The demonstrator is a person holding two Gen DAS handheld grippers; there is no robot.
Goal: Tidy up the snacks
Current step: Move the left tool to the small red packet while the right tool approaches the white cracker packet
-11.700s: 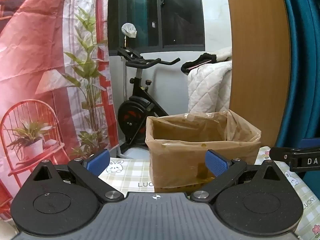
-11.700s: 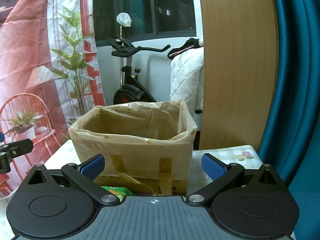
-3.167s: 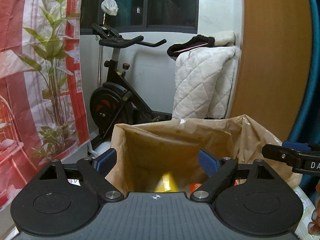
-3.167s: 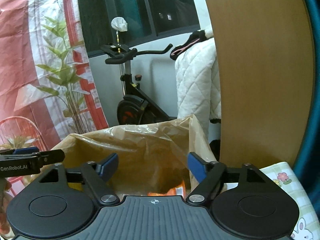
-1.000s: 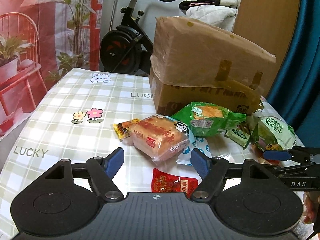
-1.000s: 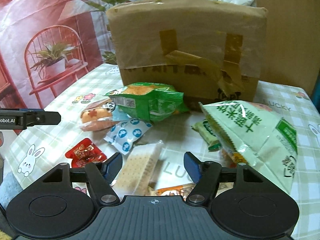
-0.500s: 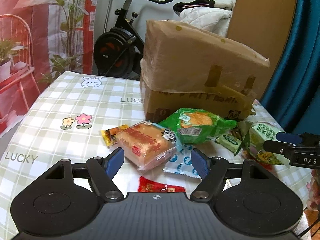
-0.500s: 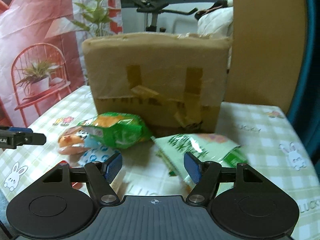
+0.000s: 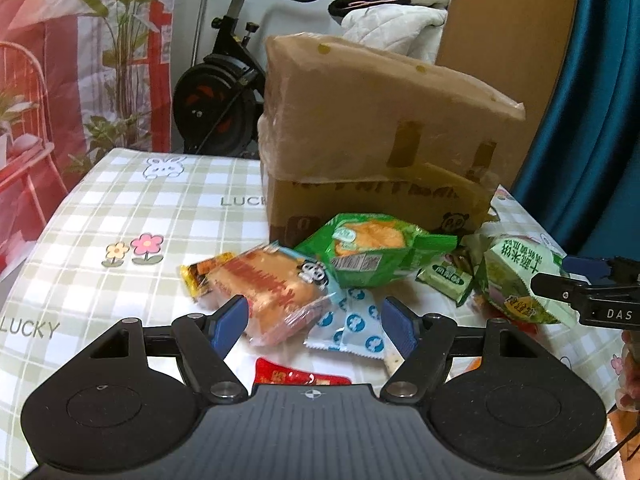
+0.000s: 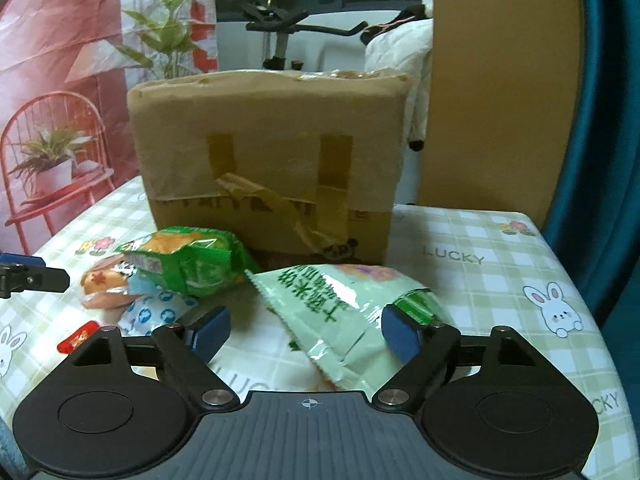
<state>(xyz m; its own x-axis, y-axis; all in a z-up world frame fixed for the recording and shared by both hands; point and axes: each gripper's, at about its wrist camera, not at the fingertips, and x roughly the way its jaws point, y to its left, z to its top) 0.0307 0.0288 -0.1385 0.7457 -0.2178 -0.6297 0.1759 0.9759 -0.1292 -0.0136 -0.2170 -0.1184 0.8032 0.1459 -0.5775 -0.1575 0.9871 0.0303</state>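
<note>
Snack packs lie on the checked tablecloth (image 9: 120, 208) in front of a taped cardboard box (image 9: 380, 140) lined with plastic. My left gripper (image 9: 316, 326) is open and hovers over an orange bread pack (image 9: 272, 288) and a white packet with blue dots (image 9: 356, 320). A red packet (image 9: 300, 376) shows just under it. Behind them lie a green bag (image 9: 372, 248) and a small green packet (image 9: 444, 280). My right gripper (image 10: 306, 332) has its jaws opening. A large pale green bag (image 10: 352, 312) lies on the table between its pads, which do not press on it.
The box (image 10: 272, 160) stands at the back of the table. An exercise bike (image 9: 216, 92), a red printed curtain (image 9: 60, 40), a wooden panel (image 10: 500, 80) and a teal curtain (image 9: 592, 100) stand behind. The tablecloth (image 10: 500, 280) to the right of the box is bare.
My right gripper's jaws have spread wider, and it has drawn back and up, so the pale green bag now lies between its pads. The left gripper has stayed almost still.
</note>
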